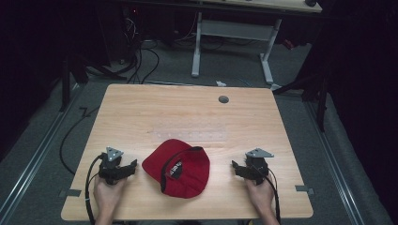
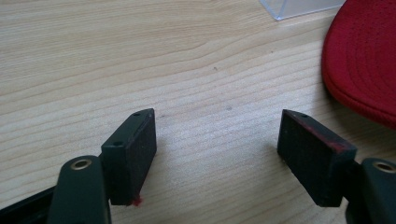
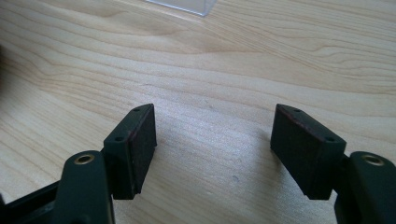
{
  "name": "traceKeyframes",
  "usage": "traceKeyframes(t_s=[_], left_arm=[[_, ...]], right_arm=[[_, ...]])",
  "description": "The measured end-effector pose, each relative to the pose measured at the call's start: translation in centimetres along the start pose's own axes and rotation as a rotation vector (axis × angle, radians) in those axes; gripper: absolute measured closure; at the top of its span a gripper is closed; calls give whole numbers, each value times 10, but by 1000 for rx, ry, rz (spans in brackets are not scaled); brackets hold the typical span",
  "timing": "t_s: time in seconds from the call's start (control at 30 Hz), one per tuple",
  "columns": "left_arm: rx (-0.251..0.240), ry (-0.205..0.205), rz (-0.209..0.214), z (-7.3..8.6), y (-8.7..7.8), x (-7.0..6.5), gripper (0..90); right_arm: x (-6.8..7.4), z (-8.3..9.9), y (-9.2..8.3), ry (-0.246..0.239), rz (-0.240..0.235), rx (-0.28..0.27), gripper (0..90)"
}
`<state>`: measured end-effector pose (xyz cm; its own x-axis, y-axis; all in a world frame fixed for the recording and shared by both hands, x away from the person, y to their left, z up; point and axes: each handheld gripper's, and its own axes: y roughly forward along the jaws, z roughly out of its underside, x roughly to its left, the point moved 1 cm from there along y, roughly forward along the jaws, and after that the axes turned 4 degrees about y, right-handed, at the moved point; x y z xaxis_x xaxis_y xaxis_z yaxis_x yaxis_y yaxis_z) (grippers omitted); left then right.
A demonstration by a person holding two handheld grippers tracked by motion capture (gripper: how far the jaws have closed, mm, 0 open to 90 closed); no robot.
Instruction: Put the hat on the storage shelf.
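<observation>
While both grippers rest on the wooden worktop (image 1: 141,112) with nothing between their fingers, the step in hand appears to be the approach to the red baseball cap (image 1: 180,166), which lies crown-up near the front edge, between the two hands. Seen from the high view, the left gripper (image 1: 133,167) sits at the cap's 9 o'clock and the right gripper (image 1: 234,168) at its 3 o'clock, each just beside it but apart. Both pairs of fingers stand wide open and empty; the left gripper view shows the cap's stitched brim (image 2: 362,60) at 2 o'clock. A clear plastic box (image 1: 190,135) lies at the cap's 12 o'clock. A sound approach would likely slide one finger under the thin brim edge, keeping the cap flat and clear of the box.
</observation>
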<state>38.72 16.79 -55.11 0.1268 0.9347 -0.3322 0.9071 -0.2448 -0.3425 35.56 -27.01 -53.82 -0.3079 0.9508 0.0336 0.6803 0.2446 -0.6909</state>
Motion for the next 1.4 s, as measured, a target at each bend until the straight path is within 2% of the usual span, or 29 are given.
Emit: traceKeyframes(t_s=[0.53, 0.73, 1.03, 1.27, 1.33, 1.4], left_arm=[[1, 2, 5, 0, 0, 0, 283], [2, 2, 6, 0, 0, 0, 282], [2, 3, 5, 0, 0, -1, 281], [3, 4, 7, 1, 0, -1, 276], [3, 4, 7, 1, 0, -1, 275], [3, 4, 7, 1, 0, -1, 275]], right_arm=[[0, 0, 0, -1, 0, 0, 315], [1, -1, 1, -12, -15, 8, 267], [0, -1, 1, -16, -22, 8, 287], [-1, -1, 1, 2, -17, 3, 316], [-2, -2, 0, 17, -31, 5, 338], [0, -3, -1, 27, -68, 6, 347]])
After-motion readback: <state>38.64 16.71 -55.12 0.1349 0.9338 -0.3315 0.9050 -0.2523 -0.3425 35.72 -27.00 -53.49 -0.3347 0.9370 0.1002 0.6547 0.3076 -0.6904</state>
